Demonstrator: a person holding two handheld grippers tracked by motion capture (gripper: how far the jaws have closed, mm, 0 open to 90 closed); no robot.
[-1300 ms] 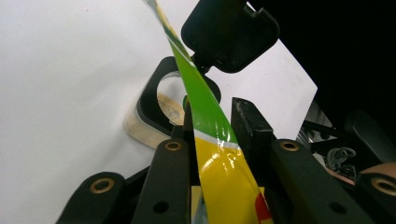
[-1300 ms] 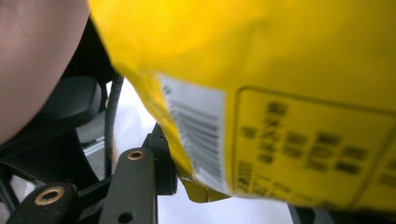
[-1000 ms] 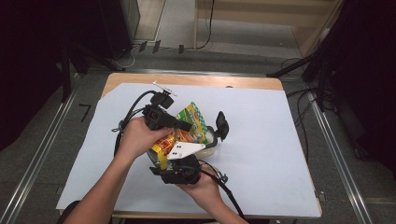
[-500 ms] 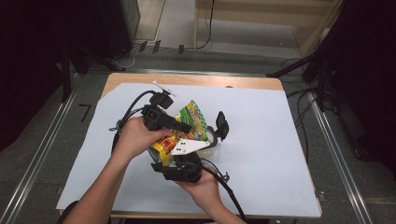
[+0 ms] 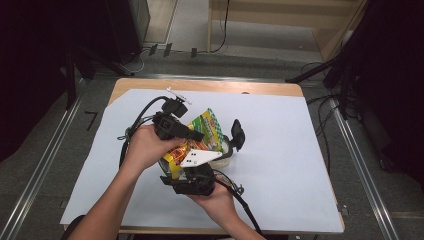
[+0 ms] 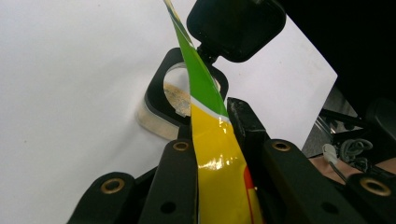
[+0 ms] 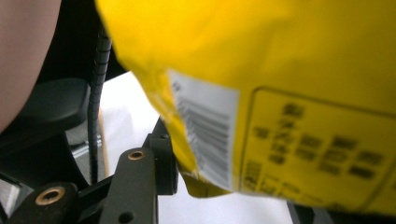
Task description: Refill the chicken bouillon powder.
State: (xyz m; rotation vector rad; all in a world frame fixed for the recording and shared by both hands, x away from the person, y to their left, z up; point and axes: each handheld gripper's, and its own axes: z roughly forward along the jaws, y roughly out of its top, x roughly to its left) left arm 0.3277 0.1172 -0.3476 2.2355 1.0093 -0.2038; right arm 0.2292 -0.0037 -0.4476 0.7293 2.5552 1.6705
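Note:
A yellow and green snack packet [image 5: 206, 131] is held up between both grippers above a small clear container with a black rim [image 5: 227, 151] and a raised black lid [image 5: 237, 134]. My left gripper [image 5: 196, 136] comes in from the left. Its jaws have just been closing and now pinch the packet's thin edge [image 6: 215, 149]. Beyond them lie the container's rim [image 6: 156, 95] and lid [image 6: 236, 28]. My right gripper [image 5: 189, 161] rises from below under its white plate. The packet's barcode corner [image 7: 280, 70] is wedged between its jaws, against the left finger [image 7: 161, 158].
A white paper sheet [image 5: 300, 165] covers the wooden table [image 5: 210, 86]. Black cables [image 5: 137, 120] loop off the left gripper and another trails past the near edge [image 5: 245, 207]. Metal rails [image 5: 45, 160] run along both sides of the table.

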